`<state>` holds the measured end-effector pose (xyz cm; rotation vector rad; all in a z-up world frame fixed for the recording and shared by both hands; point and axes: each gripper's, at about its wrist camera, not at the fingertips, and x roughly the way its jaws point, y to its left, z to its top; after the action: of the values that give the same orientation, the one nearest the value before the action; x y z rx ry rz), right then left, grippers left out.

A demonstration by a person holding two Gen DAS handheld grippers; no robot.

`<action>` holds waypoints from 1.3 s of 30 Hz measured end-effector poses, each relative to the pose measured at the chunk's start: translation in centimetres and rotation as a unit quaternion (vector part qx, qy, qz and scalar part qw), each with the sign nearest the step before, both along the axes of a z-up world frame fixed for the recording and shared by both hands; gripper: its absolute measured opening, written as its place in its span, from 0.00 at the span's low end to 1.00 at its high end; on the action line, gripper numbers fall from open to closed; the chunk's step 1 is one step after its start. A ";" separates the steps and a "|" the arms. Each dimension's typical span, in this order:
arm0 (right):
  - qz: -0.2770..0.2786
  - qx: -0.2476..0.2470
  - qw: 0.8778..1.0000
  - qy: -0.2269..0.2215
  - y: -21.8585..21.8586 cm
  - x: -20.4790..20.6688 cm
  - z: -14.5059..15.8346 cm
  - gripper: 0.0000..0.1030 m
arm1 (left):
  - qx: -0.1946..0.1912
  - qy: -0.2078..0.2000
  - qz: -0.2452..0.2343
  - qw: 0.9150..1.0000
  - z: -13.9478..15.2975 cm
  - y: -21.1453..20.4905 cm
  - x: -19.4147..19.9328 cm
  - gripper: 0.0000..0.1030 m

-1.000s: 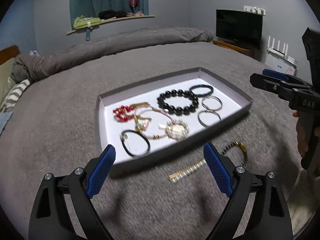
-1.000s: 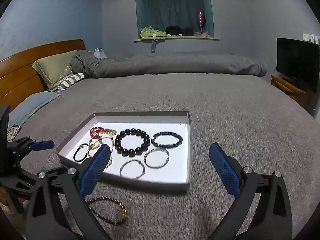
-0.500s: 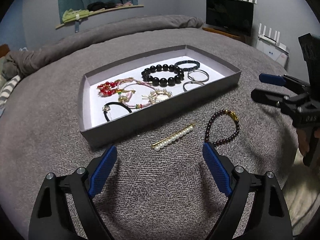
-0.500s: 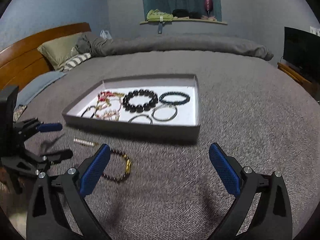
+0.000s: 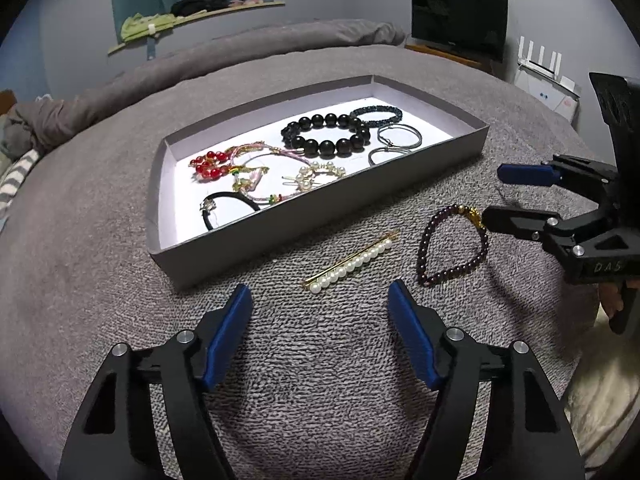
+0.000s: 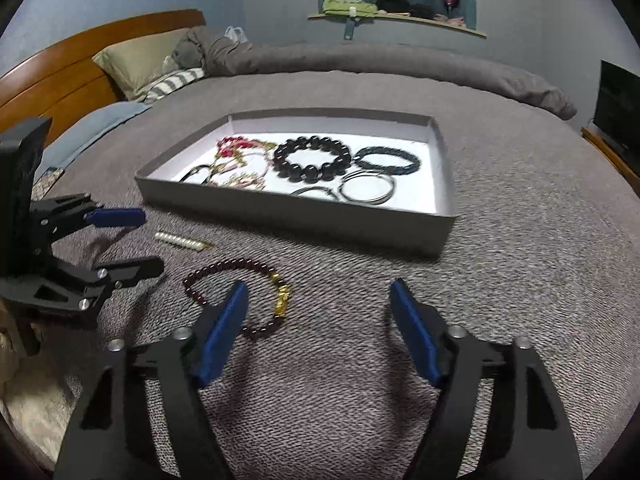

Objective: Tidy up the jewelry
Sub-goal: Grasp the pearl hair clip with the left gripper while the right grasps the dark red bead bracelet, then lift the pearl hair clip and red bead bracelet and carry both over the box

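1. Most pieces are already lying in the grey tray [image 5: 320,216]: the black bead bracelet [image 5: 325,135], silver hoops, red beads and a hair tie.
2. Two are waiting outside on the grey blanket [image 5: 320,360], just beside the tray: the pearl hair clip [image 5: 352,265] and the dark red bracelet [image 6: 240,300].
3. The left gripper [image 5: 320,312] is hovering near the clip, empty, its jaws partly open and just narrowing.
4. The right gripper [image 6: 318,320] is narrowing too, gripping nothing; one finger is overlapping the red bracelet's loop in view, contact unclear.
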<state>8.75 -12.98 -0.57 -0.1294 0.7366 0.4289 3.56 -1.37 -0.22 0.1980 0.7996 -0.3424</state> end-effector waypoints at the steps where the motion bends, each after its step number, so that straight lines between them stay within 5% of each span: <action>1: 0.007 -0.002 1.000 0.003 0.3 -0.1 -0.2 0.59 | 0.001 0.000 0.000 1.000 0.0 0.0 0.0 0.71; 5: 0.019 -0.019 1.000 0.014 1.3 0.0 -1.0 0.44 | 0.003 -0.001 0.001 1.000 -0.1 0.0 0.1 0.69; 9: 0.019 -0.038 0.999 0.013 1.8 -0.1 -1.3 0.42 | 0.005 -0.002 -0.001 1.000 -0.1 -0.1 0.1 0.67; 15: -0.007 -0.048 0.999 0.022 0.8 0.5 -1.2 0.07 | 0.011 -0.012 -0.014 1.000 -0.5 -0.5 0.0 0.64; 22: -0.012 -0.049 0.998 0.030 0.4 0.9 -1.3 0.07 | 0.030 -0.054 -0.044 0.997 -0.7 -1.7 -0.1 0.55; 27: -0.009 -0.044 0.998 0.033 0.4 1.0 -1.4 0.07 | 0.018 -0.034 -0.075 0.996 -0.9 -2.2 -0.1 0.19; 30: -0.008 -0.043 0.998 0.034 0.5 1.0 -1.3 0.07 | 0.033 -0.032 -0.090 0.995 -1.0 -2.8 -0.7 0.11; 39: -0.007 -0.053 0.998 0.033 0.7 1.0 -1.5 0.07 | 0.034 -0.034 -0.093 0.994 -1.5 -3.5 -0.2 0.09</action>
<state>9.72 -12.23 -2.10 -0.2102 0.8259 0.3834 3.35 -4.83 -1.73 0.3486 0.7271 -0.4822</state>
